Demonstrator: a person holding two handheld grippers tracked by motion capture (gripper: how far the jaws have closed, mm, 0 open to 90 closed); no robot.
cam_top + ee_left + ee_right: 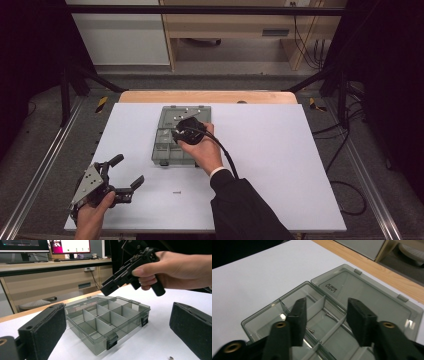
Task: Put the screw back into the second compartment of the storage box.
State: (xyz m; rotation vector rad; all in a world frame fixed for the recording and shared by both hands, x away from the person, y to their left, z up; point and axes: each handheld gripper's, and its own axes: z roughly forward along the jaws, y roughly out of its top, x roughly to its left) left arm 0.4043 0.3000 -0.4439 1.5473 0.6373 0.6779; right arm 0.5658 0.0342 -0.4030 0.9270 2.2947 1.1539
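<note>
A translucent grey compartment box [161, 156] lies open on the white table, its lid [372, 293] folded flat behind it. My right gripper [179, 134] hovers over the box's middle compartments, tilted down, its jaws apart with nothing between them. Two small screws [329, 315] lie in the compartment below it. In the left gripper view the right gripper [110, 288] hangs just above the box [110, 317]. My left gripper [130, 169] rests at the table's front left, open and empty, pointing toward the box. A loose screw [176, 192] lies on the table between the left gripper and the box.
The white table surface [280, 150] stretches wide to the right of the box. A black cable [227, 157] trails from the right gripper along the sleeve. Black frame posts [65, 85] stand at the far corners, with wooden furniture beyond.
</note>
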